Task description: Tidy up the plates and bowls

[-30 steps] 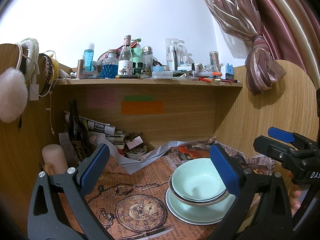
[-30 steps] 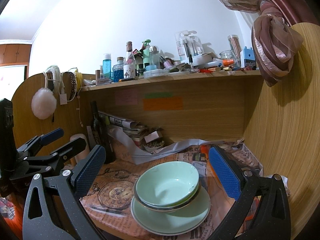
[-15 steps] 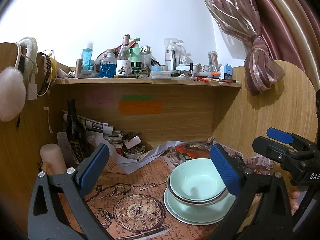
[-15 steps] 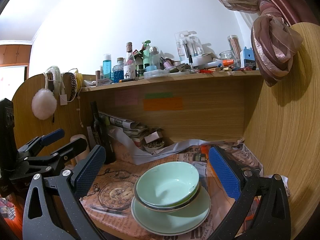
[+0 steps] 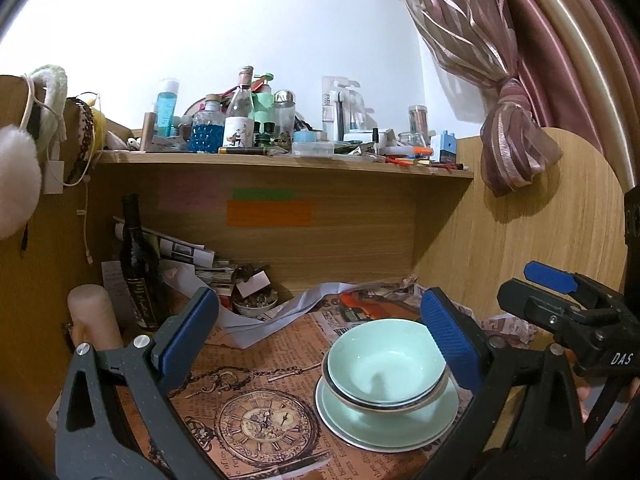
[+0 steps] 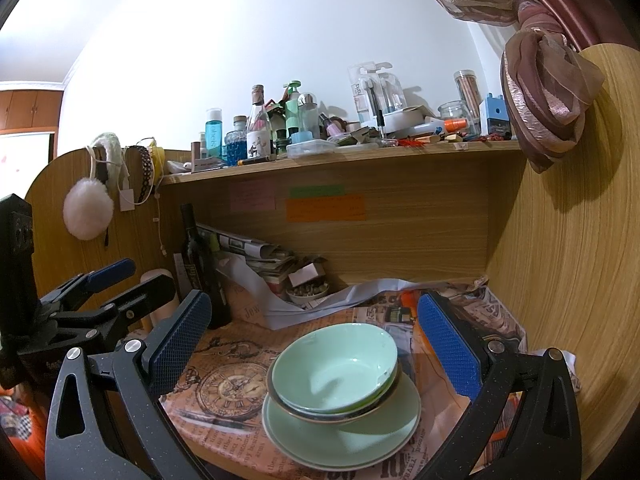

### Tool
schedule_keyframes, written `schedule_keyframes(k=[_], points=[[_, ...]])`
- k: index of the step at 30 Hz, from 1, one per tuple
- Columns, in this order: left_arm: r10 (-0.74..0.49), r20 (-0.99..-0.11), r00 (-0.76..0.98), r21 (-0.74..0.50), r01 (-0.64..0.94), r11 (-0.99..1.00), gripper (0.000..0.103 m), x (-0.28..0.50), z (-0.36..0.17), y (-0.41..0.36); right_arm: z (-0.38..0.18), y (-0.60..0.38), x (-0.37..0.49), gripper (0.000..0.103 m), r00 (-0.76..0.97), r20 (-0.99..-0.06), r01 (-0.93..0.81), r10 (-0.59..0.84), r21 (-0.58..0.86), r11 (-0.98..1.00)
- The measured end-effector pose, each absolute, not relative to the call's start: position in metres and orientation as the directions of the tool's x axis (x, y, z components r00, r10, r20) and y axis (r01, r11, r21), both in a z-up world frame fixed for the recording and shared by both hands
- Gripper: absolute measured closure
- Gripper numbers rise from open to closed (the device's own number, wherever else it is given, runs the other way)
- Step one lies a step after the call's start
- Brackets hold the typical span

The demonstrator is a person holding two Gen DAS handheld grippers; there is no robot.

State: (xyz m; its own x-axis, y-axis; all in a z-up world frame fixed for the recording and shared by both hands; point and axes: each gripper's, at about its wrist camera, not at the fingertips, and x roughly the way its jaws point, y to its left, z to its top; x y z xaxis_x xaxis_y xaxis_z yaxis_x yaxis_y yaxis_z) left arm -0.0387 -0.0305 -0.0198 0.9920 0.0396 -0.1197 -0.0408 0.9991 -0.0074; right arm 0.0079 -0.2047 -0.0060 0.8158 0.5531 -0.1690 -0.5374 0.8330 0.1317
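With both jaws spread and empty, my right gripper [image 6: 312, 344] frames nested bowls [image 6: 334, 372] on stacked plates [image 6: 344, 436] squarely ahead; my left gripper [image 5: 320, 340] finds stack off toward its right finger. Right hand judged better aligned.

Both wrist views toward stacked bowls [image 5: 386, 364]

Pale green bowls [image 6: 334, 372] nested upright, stacked on pale green plates [image 6: 344, 436], on printed paper
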Motion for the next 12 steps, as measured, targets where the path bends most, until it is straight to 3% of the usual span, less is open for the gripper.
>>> schedule_keyframes(k=[12], points=[[0.046,-0.132,0.990,-0.017,-0.049,0.999,0.000,-0.0374,-0.0219,-0.0309,-0.0079,-0.1984,0.0086,0.000,0.812,-0.183,-0.539,0.555,0.132,0.832]])
